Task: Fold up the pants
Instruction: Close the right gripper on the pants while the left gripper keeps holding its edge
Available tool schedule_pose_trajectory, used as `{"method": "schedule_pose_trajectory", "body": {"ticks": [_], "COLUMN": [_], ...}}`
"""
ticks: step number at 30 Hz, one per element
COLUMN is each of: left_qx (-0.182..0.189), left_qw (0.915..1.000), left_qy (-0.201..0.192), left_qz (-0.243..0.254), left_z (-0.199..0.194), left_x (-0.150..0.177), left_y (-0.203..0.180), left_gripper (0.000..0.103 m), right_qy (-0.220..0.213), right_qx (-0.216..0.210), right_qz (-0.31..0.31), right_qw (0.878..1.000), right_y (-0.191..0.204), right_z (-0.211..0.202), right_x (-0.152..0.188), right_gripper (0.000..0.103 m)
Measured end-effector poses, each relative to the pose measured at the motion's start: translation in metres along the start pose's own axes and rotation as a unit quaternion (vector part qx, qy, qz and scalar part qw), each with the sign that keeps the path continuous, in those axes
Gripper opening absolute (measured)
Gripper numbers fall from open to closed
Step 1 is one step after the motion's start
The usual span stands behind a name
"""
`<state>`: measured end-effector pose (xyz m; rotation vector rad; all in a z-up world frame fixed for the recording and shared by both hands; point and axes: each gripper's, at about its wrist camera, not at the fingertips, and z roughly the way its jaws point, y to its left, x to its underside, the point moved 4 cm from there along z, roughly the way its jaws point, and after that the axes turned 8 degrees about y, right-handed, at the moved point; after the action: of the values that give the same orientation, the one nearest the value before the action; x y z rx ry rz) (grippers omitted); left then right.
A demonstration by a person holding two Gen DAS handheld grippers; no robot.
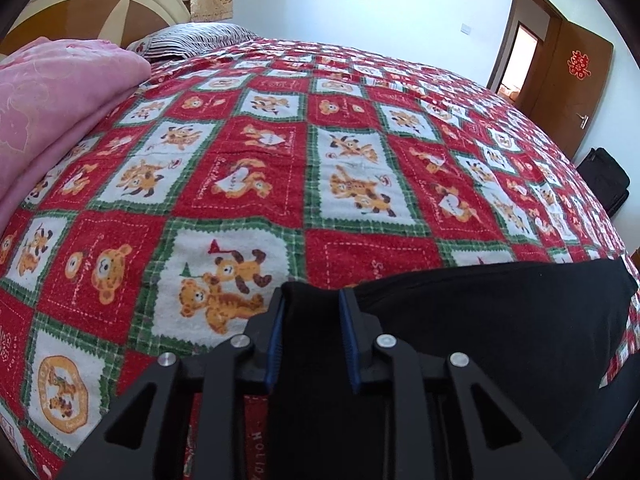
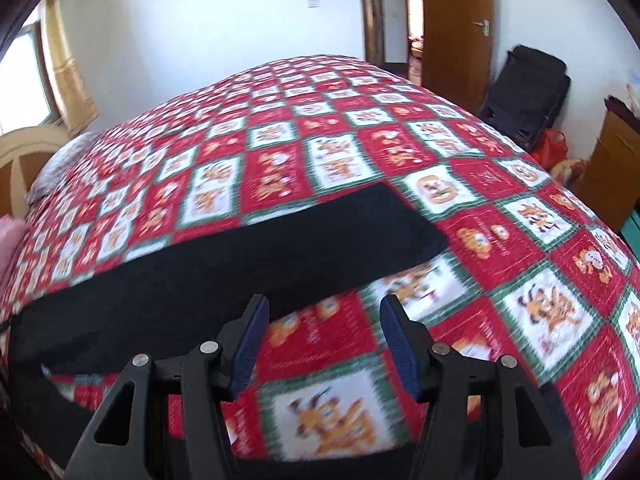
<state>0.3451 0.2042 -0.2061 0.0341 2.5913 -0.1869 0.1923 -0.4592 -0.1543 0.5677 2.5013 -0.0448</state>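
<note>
The black pants (image 1: 492, 320) lie on a bed with a red, green and white bear-pattern cover (image 1: 256, 184). My left gripper (image 1: 312, 300) is shut on a bunched part of the pants at their left end; black cloth fills the gap between the blue pads. In the right wrist view the pants (image 2: 224, 264) stretch as a long black band across the cover (image 2: 520, 240), from lower left to a squared end at the right. My right gripper (image 2: 325, 312) is open and empty, just in front of the band's near edge. That view is motion-blurred.
A pink folded blanket (image 1: 48, 120) and a striped pillow (image 1: 192, 40) lie at the headboard end. A wooden door (image 2: 456, 24), a black bag (image 2: 528, 92) and a wooden cabinet (image 2: 612, 160) stand past the bed's far side.
</note>
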Motion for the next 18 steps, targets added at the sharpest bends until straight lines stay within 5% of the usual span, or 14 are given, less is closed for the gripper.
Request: {"method": "schedule_pose_trajectory", "body": {"ticks": [9, 12, 18], "left_qx": [-0.006, -0.020, -0.024], "left_qw": [1.0000, 0.9998, 0.9996], "left_qy": [0.002, -0.001, 0.005], "left_qz": [0.004, 0.005, 0.015], "left_z": [0.003, 0.002, 0.005], "left_x": [-0.002, -0.002, -0.005], "left_y": [0.000, -0.001, -0.003], "left_gripper": [0.028, 0.036, 0.038], "right_qy": [-0.006, 0.005, 0.035], "right_qx": [0.036, 0.033, 0.037], "right_qz": [0.020, 0.011, -0.022], "right_qw": [0.999, 0.999, 0.998], "right_y": [-0.054, -0.058, -0.054], "right_z": [0.042, 0.064, 0.107], "right_x": [-0.068, -0.088, -0.111], "right_gripper": [0.060, 0.060, 0.060]}}
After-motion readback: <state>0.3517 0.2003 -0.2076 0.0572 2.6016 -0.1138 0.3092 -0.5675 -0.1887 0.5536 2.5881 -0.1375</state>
